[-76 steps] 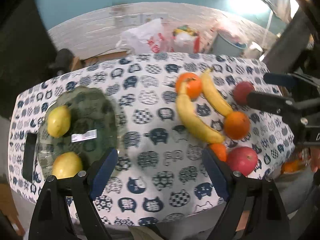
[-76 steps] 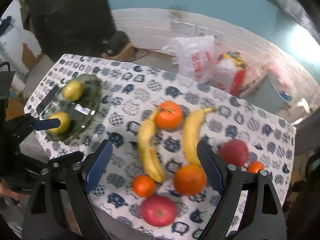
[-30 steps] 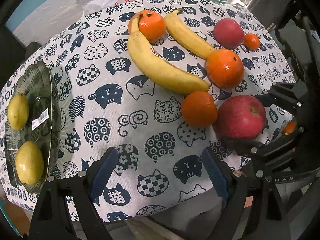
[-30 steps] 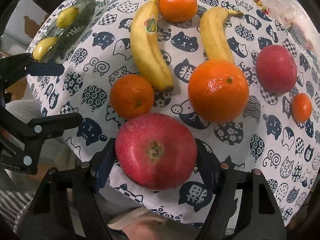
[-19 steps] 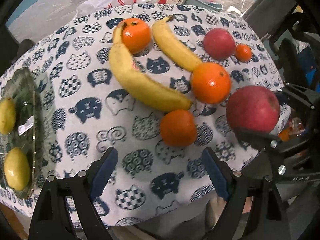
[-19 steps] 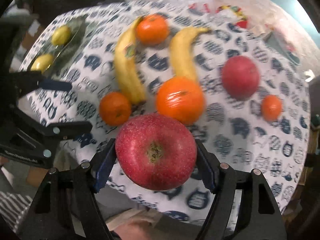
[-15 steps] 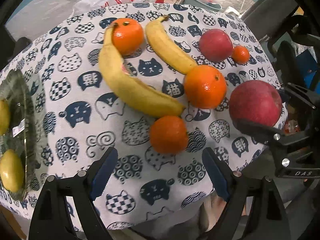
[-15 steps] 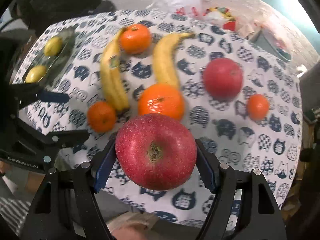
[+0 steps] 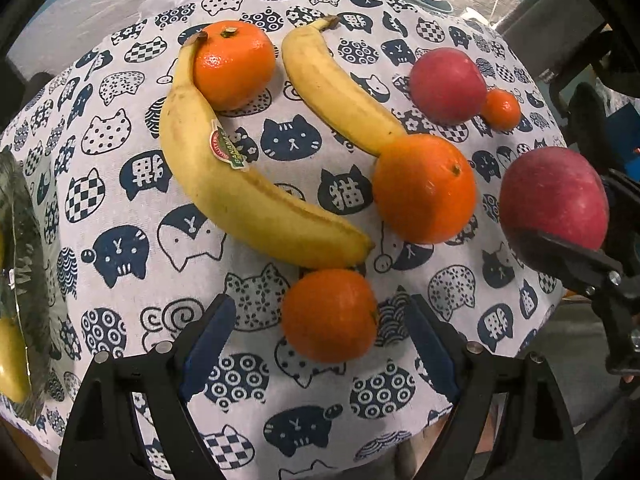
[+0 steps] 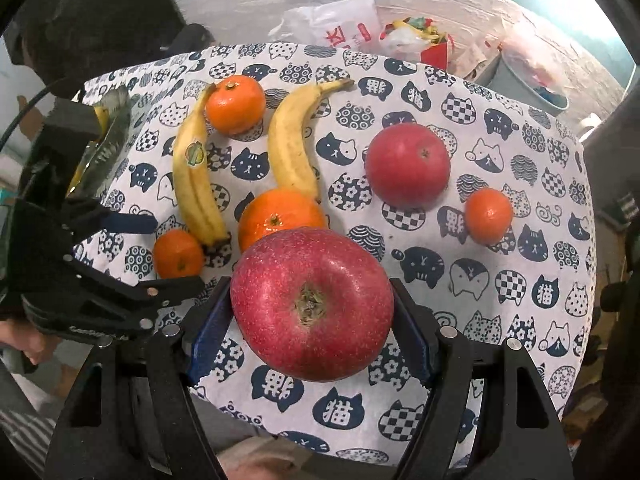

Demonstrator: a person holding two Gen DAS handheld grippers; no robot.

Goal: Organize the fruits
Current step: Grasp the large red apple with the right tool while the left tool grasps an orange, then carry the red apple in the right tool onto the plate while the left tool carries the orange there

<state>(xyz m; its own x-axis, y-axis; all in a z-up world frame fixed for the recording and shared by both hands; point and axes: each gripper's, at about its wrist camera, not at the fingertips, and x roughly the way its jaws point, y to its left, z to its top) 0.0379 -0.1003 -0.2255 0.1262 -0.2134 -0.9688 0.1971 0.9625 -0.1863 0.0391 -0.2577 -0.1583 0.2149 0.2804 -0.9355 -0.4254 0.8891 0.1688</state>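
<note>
Red apple, right wrist view: large apple clamped between the blue pads of my right gripper, stem hollow facing the camera, held above the near edge of the table.
Cloth, right wrist view: cat-print tablecloth covers the whole round top; its near edge drops away below my fingers.
Open room, right wrist view: bare cloth to the right of the held apple, as far as the right edge.
Fruit, right wrist view: second apple with a small mandarin near it; big orange just behind the held apple.
Left gripper, right wrist view: my left gripper stands at the left edge, fingers apart, around a small orange.
Plate, right wrist view: glass plate at the far left rim, mostly hidden behind the left tool.

Left gripper, left wrist view: my left gripper is spread wide, pads clear of the small orange that sits between them.
Bananas, left wrist view: stickered banana ends touching or just beside the small orange; second banana meets the big orange.
Top orange, left wrist view: orange rests against the stickered banana's stem end.
Open room, left wrist view: bare cloth left of the bananas up to the glass plate, where a yellow fruit lies at the frame edge.
Near edge, left wrist view: cloth folds down just below my fingers.
</note>
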